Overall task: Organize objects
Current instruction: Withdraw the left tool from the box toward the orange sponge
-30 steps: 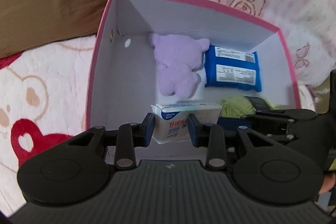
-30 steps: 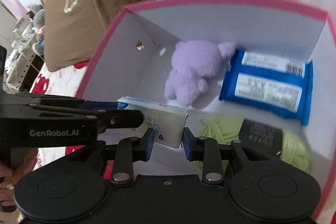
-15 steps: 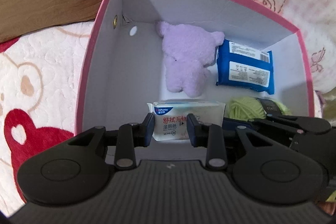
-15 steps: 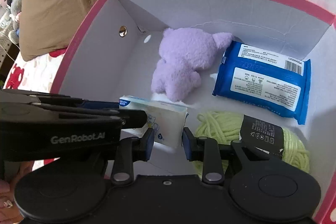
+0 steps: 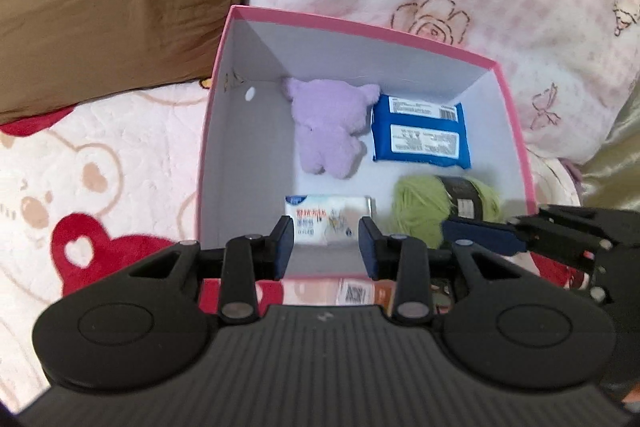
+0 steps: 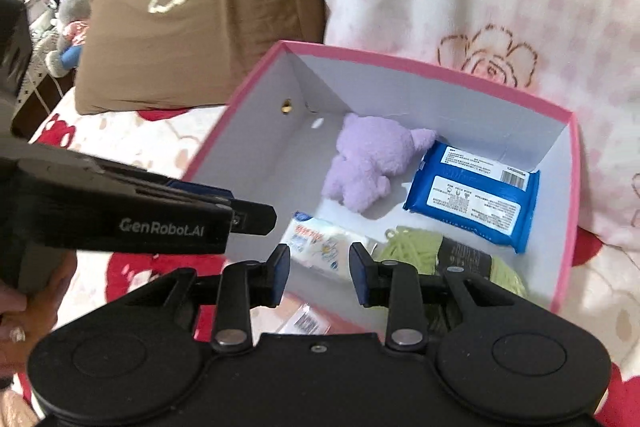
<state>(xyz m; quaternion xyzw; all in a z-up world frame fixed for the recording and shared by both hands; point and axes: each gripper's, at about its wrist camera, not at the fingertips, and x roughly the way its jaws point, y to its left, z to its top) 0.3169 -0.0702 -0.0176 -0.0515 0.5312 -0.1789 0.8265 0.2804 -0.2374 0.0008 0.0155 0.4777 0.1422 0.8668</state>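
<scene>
Both empty: left gripper [image 5: 325, 246] and right gripper [image 6: 316, 273] gape. Tissue pack [image 5: 329, 217] sits in pink box [image 5: 360, 27]; lift straight out, avoiding the rim.

Right tongs [image 6: 316, 273] sit above the near edge of the pink box [image 6: 573, 195], jaws apart, gripping nothing. Inside the box: white tissue pack [image 6: 320, 245] near-left, green yarn ball [image 6: 412, 251] beside it with a dark label, purple plush [image 6: 370, 165] far-left, blue wipes pack [image 6: 472, 195] just right of the plush. Left tongs [image 6: 248, 217] come in from the left, over the box's left wall. Brown pillow [image 6: 192, 11] lies behind the box on the bed [image 6: 132, 143].
</scene>
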